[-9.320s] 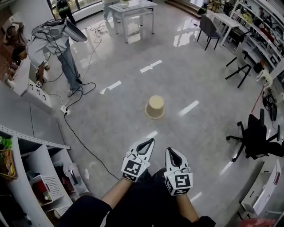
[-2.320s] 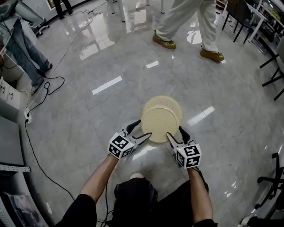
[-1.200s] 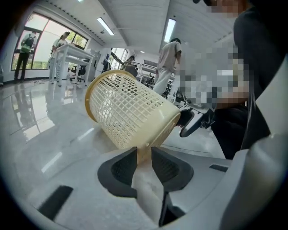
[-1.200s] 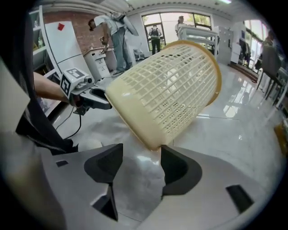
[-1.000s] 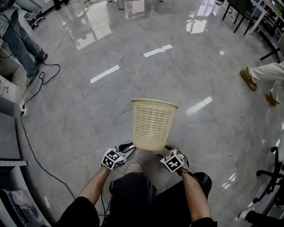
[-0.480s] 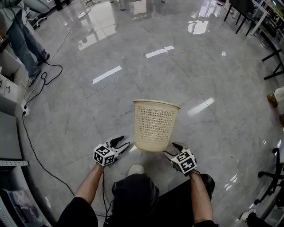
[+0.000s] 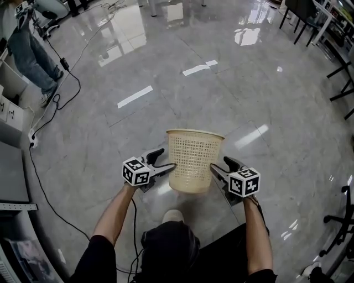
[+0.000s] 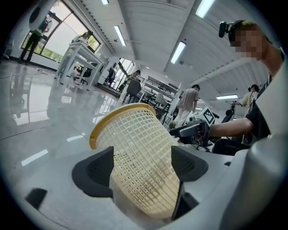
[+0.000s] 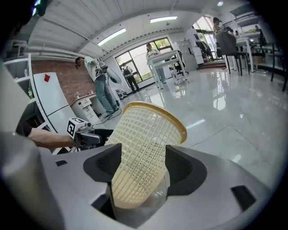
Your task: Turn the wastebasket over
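Head view: the cream plastic mesh wastebasket [image 7: 194, 161] stands rim-up on the glossy grey floor [image 7: 138, 124], directly between the left gripper [image 7: 161, 160] and the right gripper [image 7: 220, 166], whose jaws have just been opening and now gape wide, pinching nothing.

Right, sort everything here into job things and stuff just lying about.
Job: wastebasket, upright; left tool, jaws just opened, nothing clamped between them; right tool, open.
Lying about: cable; chair; cabinet; a bystander.
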Tool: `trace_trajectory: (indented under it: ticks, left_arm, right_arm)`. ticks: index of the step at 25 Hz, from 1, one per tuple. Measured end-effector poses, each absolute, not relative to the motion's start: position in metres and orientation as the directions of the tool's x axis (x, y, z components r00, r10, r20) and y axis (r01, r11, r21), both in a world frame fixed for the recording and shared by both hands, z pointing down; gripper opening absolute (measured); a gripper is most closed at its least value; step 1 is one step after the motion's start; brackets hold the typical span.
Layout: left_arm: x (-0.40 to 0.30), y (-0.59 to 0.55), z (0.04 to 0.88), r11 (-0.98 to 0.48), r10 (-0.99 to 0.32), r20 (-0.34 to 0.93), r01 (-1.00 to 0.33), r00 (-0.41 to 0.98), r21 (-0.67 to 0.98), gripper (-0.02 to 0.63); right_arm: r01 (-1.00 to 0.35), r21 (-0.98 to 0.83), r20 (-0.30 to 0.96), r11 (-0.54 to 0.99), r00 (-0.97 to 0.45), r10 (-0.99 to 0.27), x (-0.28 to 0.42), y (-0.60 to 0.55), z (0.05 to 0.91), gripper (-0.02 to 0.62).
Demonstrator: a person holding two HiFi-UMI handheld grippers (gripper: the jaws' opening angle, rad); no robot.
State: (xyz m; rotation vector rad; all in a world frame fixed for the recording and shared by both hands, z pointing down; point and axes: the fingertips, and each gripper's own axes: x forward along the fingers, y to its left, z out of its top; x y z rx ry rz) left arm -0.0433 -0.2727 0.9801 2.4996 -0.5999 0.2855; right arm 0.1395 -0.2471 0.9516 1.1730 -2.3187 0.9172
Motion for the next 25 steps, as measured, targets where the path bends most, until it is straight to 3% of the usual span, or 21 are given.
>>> trace_trajectory:
  ticks: [13, 25]
  left_arm:
    - [-0.039, -0.309, 0.991, -0.672, -0.319, 0.276, -0.422, 0.906, 0.609, 0.39]
    - [-0.037, -0.306, 0.978, -0.724, -0.33, 0.283, -0.434, 0.901, 0.537, 0.388]
  right_arm:
    - [-0.742, -0.599, 0.531, 0.301, -0.649, -0.544, 0.125, -0.3, 0.972, 0.288]
    - [-0.746, -0.571, 0.502, 0.342, -0.647, -0.573, 0.119, -0.295, 0.961, 0.278]
